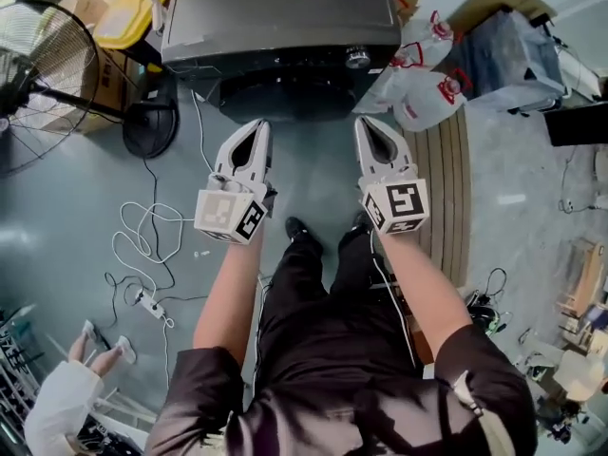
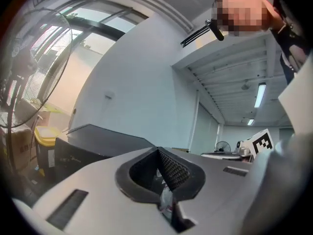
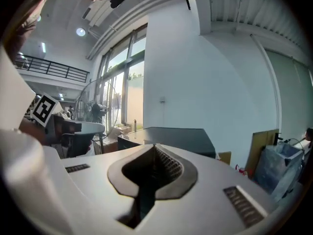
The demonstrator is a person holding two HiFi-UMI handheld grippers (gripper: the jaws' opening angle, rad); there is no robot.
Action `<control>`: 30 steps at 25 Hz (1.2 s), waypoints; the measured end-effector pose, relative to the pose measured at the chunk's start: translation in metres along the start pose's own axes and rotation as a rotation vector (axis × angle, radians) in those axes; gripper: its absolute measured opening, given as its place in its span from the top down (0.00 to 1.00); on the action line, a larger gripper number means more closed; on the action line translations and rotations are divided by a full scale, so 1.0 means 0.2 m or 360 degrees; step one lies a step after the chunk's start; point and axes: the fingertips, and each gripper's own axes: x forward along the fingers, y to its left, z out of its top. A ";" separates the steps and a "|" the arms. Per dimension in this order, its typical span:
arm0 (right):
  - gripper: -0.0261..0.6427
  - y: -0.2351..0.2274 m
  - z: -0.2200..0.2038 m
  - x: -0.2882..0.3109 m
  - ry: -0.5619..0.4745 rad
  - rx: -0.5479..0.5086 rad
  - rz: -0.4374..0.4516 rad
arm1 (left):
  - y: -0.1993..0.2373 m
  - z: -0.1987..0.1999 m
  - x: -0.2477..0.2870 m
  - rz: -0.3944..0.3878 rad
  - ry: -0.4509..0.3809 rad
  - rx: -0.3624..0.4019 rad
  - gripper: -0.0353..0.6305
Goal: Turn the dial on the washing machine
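Approach stage, nothing touched yet. Person stands facing the washing machine (image 1: 280,17), both grippers held out in front, short of it. Right gripper (image 1: 367,124) has its jaws pressed together w/ nothing between them. Left gripper (image 1: 255,126) is the same: tips meeting, empty. The dial (image 1: 357,58) sits on the machine's front control strip, toward its right end, ahead of the right gripper & well clear of it. Next move, I'd say: right jaws must part, reach fwd to straddle the knob, clamp its rim, then twist. Left looks idle.
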 end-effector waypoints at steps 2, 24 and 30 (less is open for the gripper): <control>0.93 0.01 0.13 -0.10 -0.0036 -0.0008 -0.0003 | -0.04 0.08 -0.08 -0.0011 0.0000 0.0010 0.92; 0.93 -0.29 0.68 -1.55 -0.0181 -0.0034 -0.0037 | -0.82 0.48 -1.10 0.0141 -0.0082 0.0093 0.92; 0.93 -0.14 0.49 -1.70 -0.0153 0.0001 0.0002 | -0.91 0.36 -1.34 0.0205 -0.0026 0.0063 0.92</control>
